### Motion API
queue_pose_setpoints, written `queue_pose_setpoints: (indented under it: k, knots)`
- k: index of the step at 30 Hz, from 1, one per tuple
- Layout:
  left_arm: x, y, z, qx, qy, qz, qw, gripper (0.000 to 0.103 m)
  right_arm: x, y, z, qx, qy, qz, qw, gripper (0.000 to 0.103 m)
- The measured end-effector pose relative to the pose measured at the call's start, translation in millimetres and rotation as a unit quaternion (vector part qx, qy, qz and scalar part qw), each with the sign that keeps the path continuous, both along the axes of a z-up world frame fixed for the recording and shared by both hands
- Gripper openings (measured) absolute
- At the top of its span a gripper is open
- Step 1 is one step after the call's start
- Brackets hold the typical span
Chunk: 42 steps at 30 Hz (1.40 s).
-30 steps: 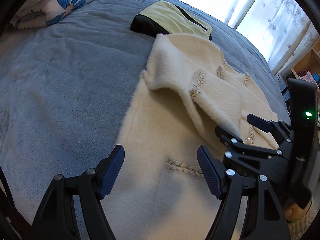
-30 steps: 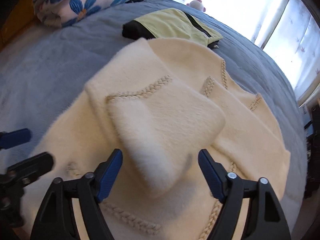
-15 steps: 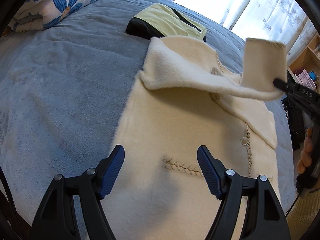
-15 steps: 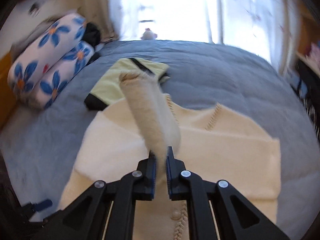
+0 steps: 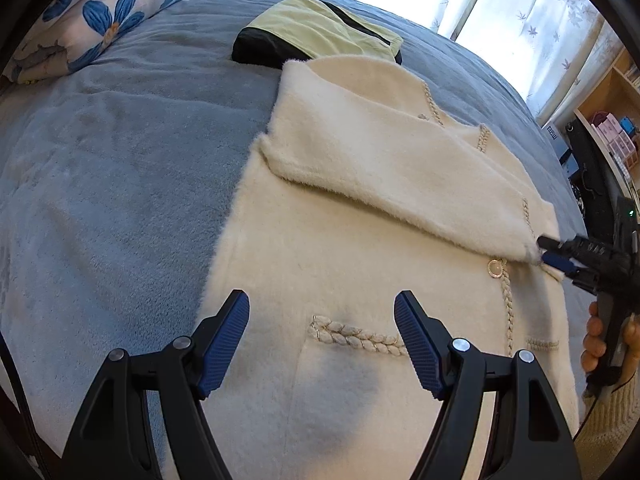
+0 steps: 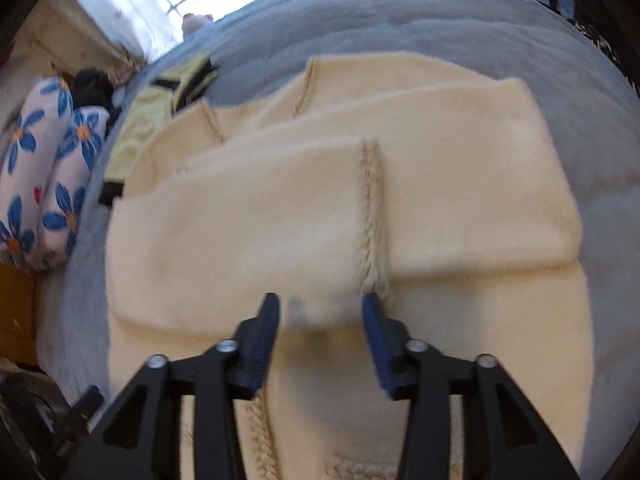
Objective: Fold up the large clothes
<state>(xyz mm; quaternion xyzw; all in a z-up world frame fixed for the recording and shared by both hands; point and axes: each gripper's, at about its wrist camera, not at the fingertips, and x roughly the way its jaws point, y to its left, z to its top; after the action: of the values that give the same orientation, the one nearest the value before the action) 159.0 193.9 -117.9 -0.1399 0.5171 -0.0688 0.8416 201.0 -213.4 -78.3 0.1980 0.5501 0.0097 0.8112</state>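
Note:
A cream fuzzy cardigan (image 5: pixel 340 240) with braided trim lies spread on the grey bed (image 5: pixel 120 160). Its left sleeve (image 5: pixel 384 172) lies folded across the chest, the cuff at the right side. My left gripper (image 5: pixel 322 340) is open and empty, hovering over the lower front near a braided pocket (image 5: pixel 356 336). My right gripper (image 6: pixel 320 332) is open, the sleeve's cuff (image 6: pixel 320 304) lying just between and ahead of its fingers; it also shows in the left wrist view (image 5: pixel 556 258) at the cuff end.
A folded yellow-green and black garment (image 5: pixel 316 28) lies beyond the cardigan's collar. A blue-flowered rolled quilt (image 5: pixel 100 20) sits at the far left. Curtains and a window are behind; shelves (image 5: pixel 612 120) stand at the right of the bed.
The right gripper carried the sleeve across the cardigan, laid it flat, and opened off the cuff. The left gripper stayed open in place.

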Motion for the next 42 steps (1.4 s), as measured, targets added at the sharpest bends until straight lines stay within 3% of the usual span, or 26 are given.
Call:
queue_pose_setpoints:
  k: [1,2,8,14,15,16,18,24,26,28,32,36,38,40,42]
  knots:
    - [1.0,-1.2,0.0,0.001,0.0,0.001,1.0,0.074,4.7,-5.0,3.2,0.003,-0.011,-0.008,1.0,0.063]
    - [1.9,-2.9,-0.1,0.002,0.0,0.001,1.0,0.074,12.4,-8.8,5.7,0.002,-0.021,-0.015,1.0,0.065]
    - [8.0,-12.4,-4.9,0.014,0.008,-0.004,0.9999,0.074,71.3,-22.3,-11.9,-0.023,-0.007,-0.026,0.999,0.066]
    - [12.6,-20.2,-12.2,0.019,0.02,-0.004,0.9996,0.074,98.3,-23.8,-37.1,-0.047,0.011,-0.016,0.999,0.065]
    - [13.4,-21.7,-13.1,0.02,0.021,-0.005,0.9996,0.074,99.4,-18.2,-36.6,-0.058,0.005,-0.003,0.998,0.049]
    - [14.2,-23.4,-13.9,0.02,0.022,-0.005,0.9995,0.074,100.9,-10.7,-35.1,-0.062,0.0,0.02,0.998,0.016]
    - [15.8,-27.4,-15.0,0.021,0.022,-0.008,0.9995,0.074,103.1,0.2,-28.3,-0.089,0.001,0.038,0.995,0.015]
    - [22.7,-38.2,-14.7,0.019,0.014,-0.012,0.9997,0.074,102.4,4.7,34.7,-0.098,-0.118,0.034,0.987,0.015]
    - [24.9,-41.3,-15.3,0.018,0.012,-0.012,0.9997,0.074,109.3,3.9,37.3,-0.119,-0.135,0.024,0.983,0.015]
    - [27.6,-44.5,-16.5,0.021,0.012,-0.013,0.9996,0.074,122.5,3.8,23.4,-0.136,-0.119,0.02,0.983,0.016]
    - [31.0,-46.8,-15.2,0.027,0.011,-0.015,0.9995,0.074,138.0,-0.1,-20.8,-0.161,-0.024,0.016,0.987,0.019]
    - [42.5,-38.2,-5.9,0.043,-0.007,-0.014,0.999,0.074,118.5,-15.5,-10.1,-0.135,-0.051,-0.016,0.989,0.022]
    - [52.9,-31.7,-0.7,0.047,-0.013,-0.009,0.9988,0.074,105.7,-18.9,-1.7,-0.128,-0.076,-0.027,0.988,0.026]
    - [66.9,-29.4,5.5,0.047,-0.02,-0.009,0.9987,0.074,94.2,-22.6,6.1,-0.126,-0.091,-0.035,0.987,0.039]
    - [86.5,-35.3,11.9,0.053,-0.031,-0.019,0.9979,0.074,87.8,-18.2,9.0,-0.13,-0.081,-0.027,0.988,0.04]
